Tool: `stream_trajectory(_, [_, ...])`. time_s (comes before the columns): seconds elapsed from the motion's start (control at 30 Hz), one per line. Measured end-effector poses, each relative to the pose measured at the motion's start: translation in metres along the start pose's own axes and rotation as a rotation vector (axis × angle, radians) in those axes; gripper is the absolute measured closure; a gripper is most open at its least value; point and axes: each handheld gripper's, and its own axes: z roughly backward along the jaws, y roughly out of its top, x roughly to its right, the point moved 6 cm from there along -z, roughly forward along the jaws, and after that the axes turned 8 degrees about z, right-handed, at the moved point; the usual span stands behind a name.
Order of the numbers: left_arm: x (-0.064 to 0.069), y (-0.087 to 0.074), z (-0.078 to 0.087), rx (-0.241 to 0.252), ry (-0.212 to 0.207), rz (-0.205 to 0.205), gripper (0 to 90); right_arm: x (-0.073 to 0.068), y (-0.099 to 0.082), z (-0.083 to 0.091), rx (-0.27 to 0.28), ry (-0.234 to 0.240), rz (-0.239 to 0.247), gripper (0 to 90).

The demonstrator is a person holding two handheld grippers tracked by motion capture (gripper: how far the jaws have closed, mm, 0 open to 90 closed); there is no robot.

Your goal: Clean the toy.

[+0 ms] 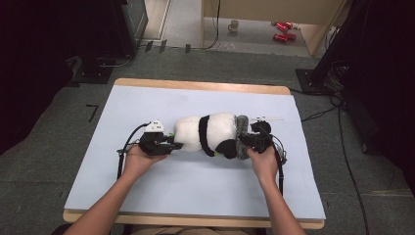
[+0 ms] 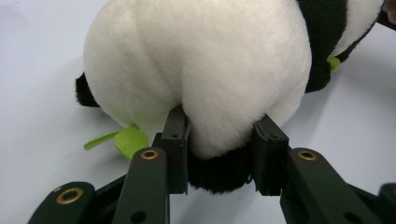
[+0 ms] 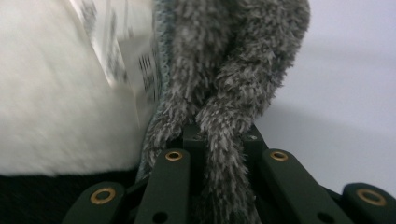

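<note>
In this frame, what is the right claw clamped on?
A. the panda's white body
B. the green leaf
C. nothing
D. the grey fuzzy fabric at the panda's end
D: in the right gripper view the right claw pinches a fold of the grey fuzzy fabric, beside the plush panda.

Lab-like recording room, grey carpet floor [image 1: 195, 63], wooden counter [image 1: 205, 86] under a pale blue sheet [image 1: 195, 186], dark equipment stands [image 1: 103, 68], loose cables [image 1: 342, 142] across the floor, mug [image 1: 234, 25] by the far wall
</note>
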Motion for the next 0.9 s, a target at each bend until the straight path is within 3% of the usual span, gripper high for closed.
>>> stream_trajectory(0.1, [-0.001, 0.001, 0.000, 0.000, -0.004, 0.000, 64.0, 0.001, -0.007, -0.004, -0.041, 0.003, -0.005, 79.4])
stream_trajectory(0.2, [-0.001, 0.002, 0.000, 0.002, -0.011, 0.009, 64.0, 0.008, -0.008, 0.001, -0.034, -0.001, -0.022, 79.2])
stream_trajectory(0.47, [-0.001, 0.003, -0.001, 0.003, -0.014, 0.008, 64.0, 0.028, 0.008, 0.040, 0.090, -0.033, -0.072, 79.0])
stream_trajectory(0.7, [0.000, 0.002, -0.001, 0.008, -0.004, 0.002, 64.0, 0.017, 0.032, 0.068, 0.203, -0.019, -0.042, 78.9])
stream_trajectory(0.9, [0.003, -0.001, -0.001, 0.020, 0.003, -0.003, 63.7, -0.005, 0.044, 0.063, 0.226, 0.020, 0.017, 78.7])
